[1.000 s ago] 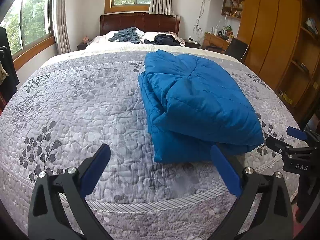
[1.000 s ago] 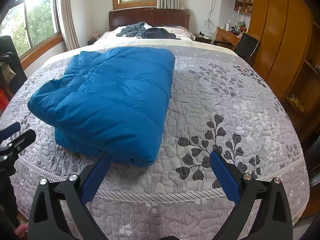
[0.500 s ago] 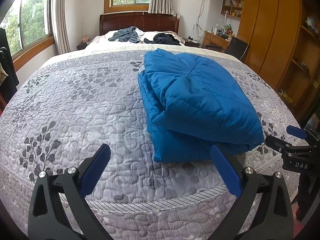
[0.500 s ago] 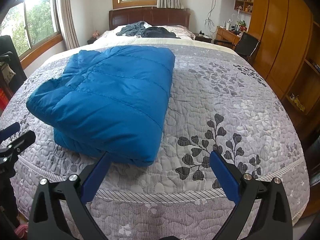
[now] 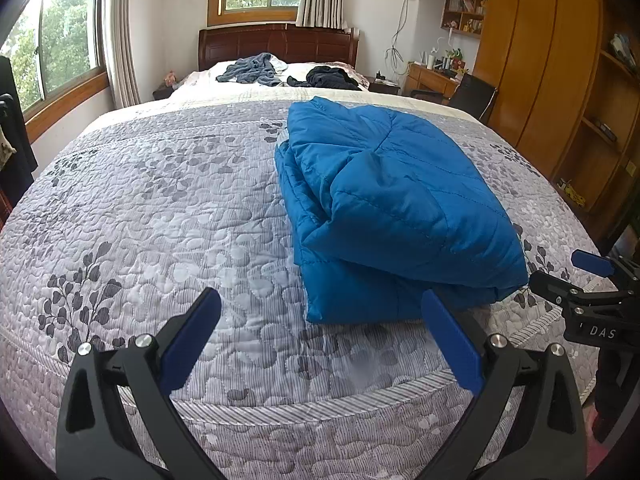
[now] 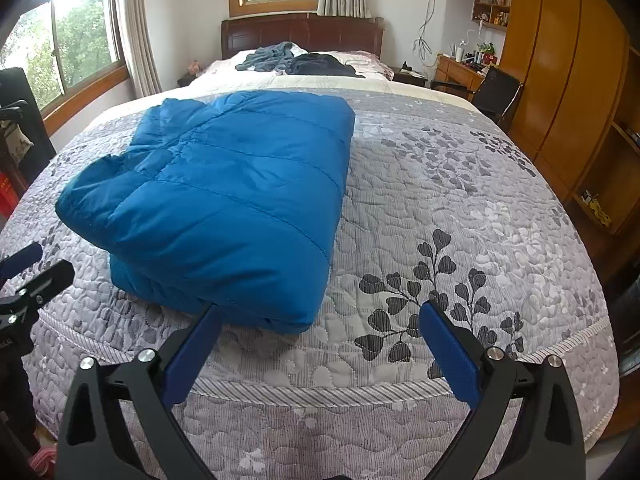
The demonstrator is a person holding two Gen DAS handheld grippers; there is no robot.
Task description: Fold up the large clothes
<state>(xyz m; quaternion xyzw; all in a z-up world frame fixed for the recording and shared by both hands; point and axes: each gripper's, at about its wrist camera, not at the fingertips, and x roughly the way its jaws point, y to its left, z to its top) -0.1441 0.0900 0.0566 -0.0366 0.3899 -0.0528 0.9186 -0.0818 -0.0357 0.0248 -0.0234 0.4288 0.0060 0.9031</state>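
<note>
Blue jacket (image 5: 392,204), grey leaf-patterned bedspread (image 5: 160,208)

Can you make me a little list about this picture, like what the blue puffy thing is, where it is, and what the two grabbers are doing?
garment: blue puffy jacket, folded into a bundle
where: on the grey leaf-pattern bedspread, near the foot of the bed
left gripper: open, holding nothing
right gripper: open, holding nothing
touching jacket: neither
far end of bed: grey clothes and dark clothes by the headboard
</note>
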